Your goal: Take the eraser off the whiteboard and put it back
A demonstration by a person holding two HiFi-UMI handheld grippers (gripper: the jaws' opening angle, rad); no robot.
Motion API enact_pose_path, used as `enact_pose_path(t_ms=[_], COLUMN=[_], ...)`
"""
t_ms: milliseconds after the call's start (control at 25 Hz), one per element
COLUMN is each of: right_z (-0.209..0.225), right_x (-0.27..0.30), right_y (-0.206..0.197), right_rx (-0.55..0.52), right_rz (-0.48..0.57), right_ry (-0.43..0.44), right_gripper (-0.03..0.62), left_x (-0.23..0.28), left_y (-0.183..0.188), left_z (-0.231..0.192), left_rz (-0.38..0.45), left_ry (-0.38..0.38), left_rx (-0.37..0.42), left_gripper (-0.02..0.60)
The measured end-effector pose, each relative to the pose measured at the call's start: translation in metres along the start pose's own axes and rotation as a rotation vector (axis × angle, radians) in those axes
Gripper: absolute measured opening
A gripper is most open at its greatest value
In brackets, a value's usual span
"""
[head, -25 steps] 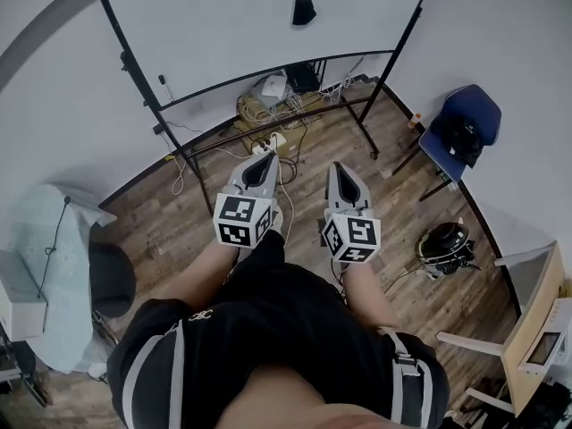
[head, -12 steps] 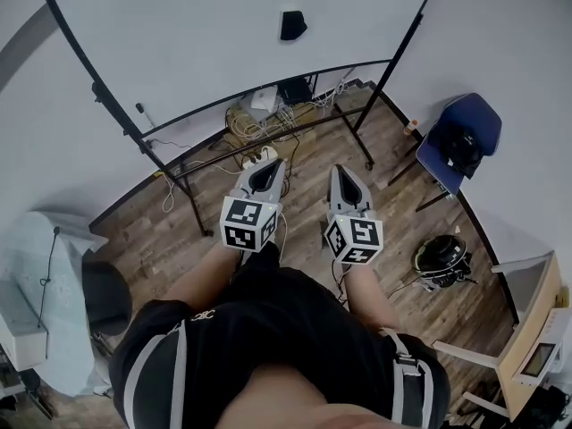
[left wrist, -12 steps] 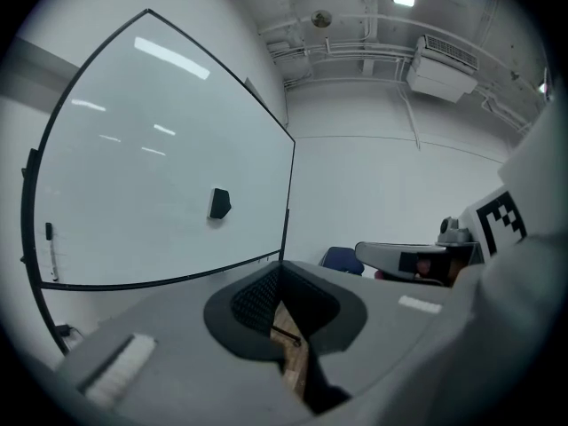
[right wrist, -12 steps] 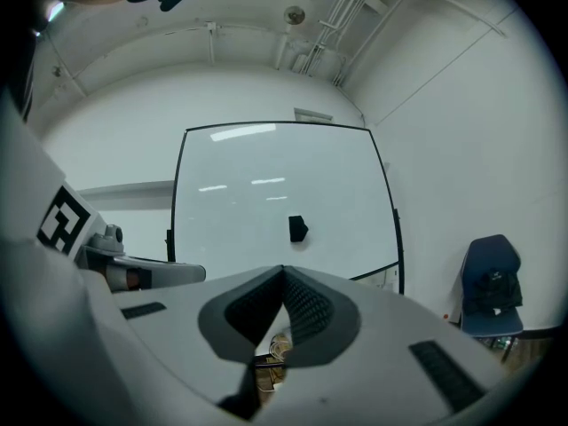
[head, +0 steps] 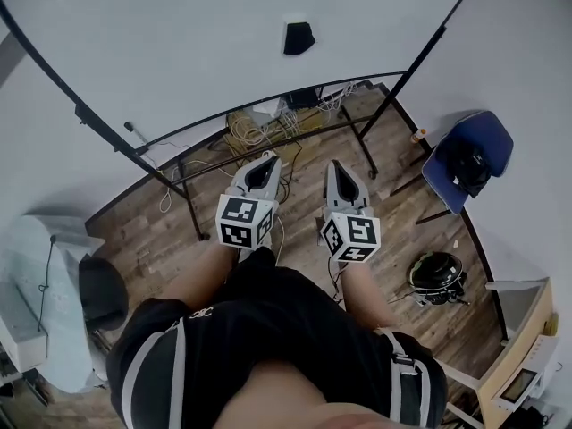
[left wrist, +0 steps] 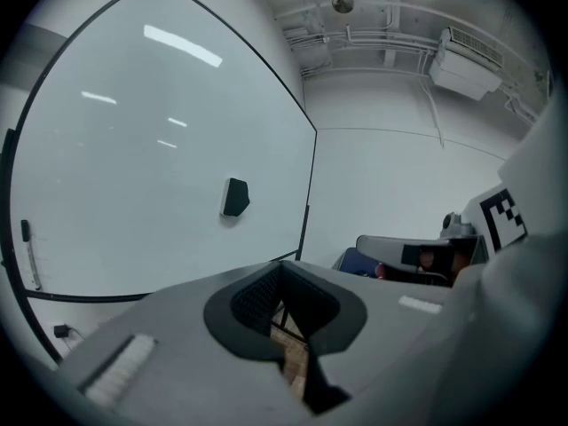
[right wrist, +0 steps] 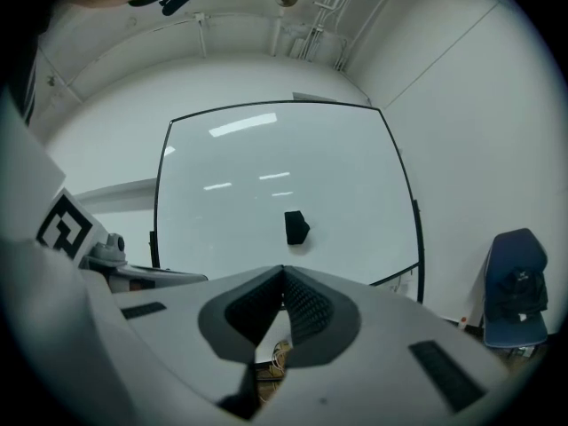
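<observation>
A small black eraser [head: 298,37] sticks to the whiteboard [head: 179,43], well ahead of both grippers. The left gripper view shows the eraser [left wrist: 234,197] up and left of the jaws. In the right gripper view the eraser [right wrist: 295,227] sits just above them. My left gripper [head: 271,156] and right gripper [head: 333,164] are held side by side in front of the person's body and point toward the board. Both are shut with nothing between the jaws, and neither touches the board.
The board's stand has dark legs and a crossbar [head: 268,146] over a tangle of cables [head: 259,123] on the wood floor. A marker [head: 130,128] rests at the board's lower left. A blue chair [head: 469,159] and a black round object [head: 436,275] stand to the right, with cloth-covered furniture [head: 40,266] at the left.
The person and both grippers have moved toward the whiteboard, which now fills more of the view. The eraser stays on the board and both grippers stay shut.
</observation>
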State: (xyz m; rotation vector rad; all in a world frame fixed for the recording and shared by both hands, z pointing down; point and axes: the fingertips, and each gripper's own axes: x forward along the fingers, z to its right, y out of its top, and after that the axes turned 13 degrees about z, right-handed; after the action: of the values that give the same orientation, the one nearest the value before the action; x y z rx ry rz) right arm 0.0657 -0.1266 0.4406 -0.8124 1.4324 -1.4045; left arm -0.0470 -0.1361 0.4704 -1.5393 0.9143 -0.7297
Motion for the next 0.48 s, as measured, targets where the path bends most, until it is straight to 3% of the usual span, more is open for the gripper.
enact_pose_path(t_ms=[160,480], right_z=[-0.001,0.035], right_x=[0.056,0.145], right_y=[0.014,0.033], right_rx=[0.008,0.018], right_rz=[0.043,0.097], right_ry=[0.045,0.097], right_gripper=[0.005,0.005], left_x=[0.036,0.125], left_y=[0.01,0.058], left_z=[-0.021,-0.034], left_rz=[-0.003,0.081], left_ry=[0.012,0.004], left_rx=[0.013,0.002], left_gripper=[0.009,0.009])
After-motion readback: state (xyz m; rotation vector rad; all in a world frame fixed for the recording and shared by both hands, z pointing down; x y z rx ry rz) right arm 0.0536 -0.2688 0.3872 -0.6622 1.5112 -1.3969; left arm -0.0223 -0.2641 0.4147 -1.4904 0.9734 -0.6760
